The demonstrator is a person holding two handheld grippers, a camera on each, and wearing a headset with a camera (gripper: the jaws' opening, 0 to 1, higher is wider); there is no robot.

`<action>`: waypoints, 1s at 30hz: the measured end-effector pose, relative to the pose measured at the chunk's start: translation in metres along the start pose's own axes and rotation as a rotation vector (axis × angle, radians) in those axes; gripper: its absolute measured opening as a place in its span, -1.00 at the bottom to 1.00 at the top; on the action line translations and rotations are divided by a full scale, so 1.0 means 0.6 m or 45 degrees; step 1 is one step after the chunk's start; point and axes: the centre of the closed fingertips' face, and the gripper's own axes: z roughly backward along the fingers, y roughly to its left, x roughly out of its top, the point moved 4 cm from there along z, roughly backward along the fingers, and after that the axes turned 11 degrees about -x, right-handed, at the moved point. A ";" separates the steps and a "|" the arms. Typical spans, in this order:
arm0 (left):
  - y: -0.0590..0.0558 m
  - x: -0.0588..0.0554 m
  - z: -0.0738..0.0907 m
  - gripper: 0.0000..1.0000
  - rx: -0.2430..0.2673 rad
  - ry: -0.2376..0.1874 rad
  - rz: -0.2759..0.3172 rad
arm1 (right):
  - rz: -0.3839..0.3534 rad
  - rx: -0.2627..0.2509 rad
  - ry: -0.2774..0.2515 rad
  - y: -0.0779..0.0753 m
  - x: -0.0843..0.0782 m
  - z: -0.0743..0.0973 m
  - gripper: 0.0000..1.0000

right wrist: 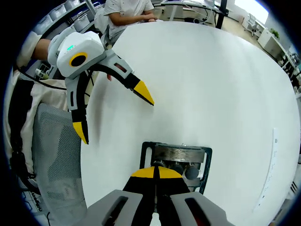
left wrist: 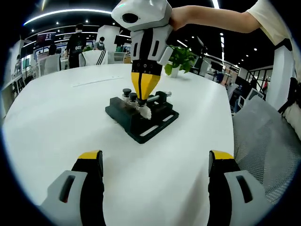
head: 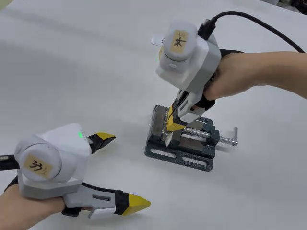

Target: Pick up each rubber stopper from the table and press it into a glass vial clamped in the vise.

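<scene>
Rubber stoppers (left wrist: 126,91), black, capping the glass vials (left wrist: 145,111) clamped in a row in the vise (left wrist: 157,123), near the middle of the white table (head: 72,67). Right gripper (left wrist: 143,95) upright over one end of the row, just beside two capped vials, yellow tips pointing down and jaws closed tip to tip with no gap. Apparently bearing on a stopper from above rather than pinching it, the contact itself hidden behind the tips. Left gripper (head: 124,170) well apart from the vise, low over the table, jaws spread wide and holding nothing. Judged stage: pressing-in of a stopper, at least two other vials already capped. Possible faults from here:
- Off-centre push, tipping the stopper or skating the narrow tips off its top onto the glass rim.
- Excess force, cracking the vial or driving it down through a loose clamp.
- Sideways lean of the hand-held tool, levering the vial against its neighbours.
- Lift-off with the stopper only half seated, leaving it cocked.
- Vise not steadied by the left gripper, hence possible sliding on the smooth table under a slanted push.
</scene>
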 end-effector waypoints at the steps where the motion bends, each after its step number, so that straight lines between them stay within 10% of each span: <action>1: 0.001 0.000 0.001 0.84 0.000 -0.003 0.002 | 0.014 -0.003 0.003 0.001 0.001 0.000 -1.00; 30: 0.007 0.062 0.010 0.84 0.031 0.010 -0.131 | -0.059 -0.025 -0.001 -0.001 -0.005 0.001 -1.00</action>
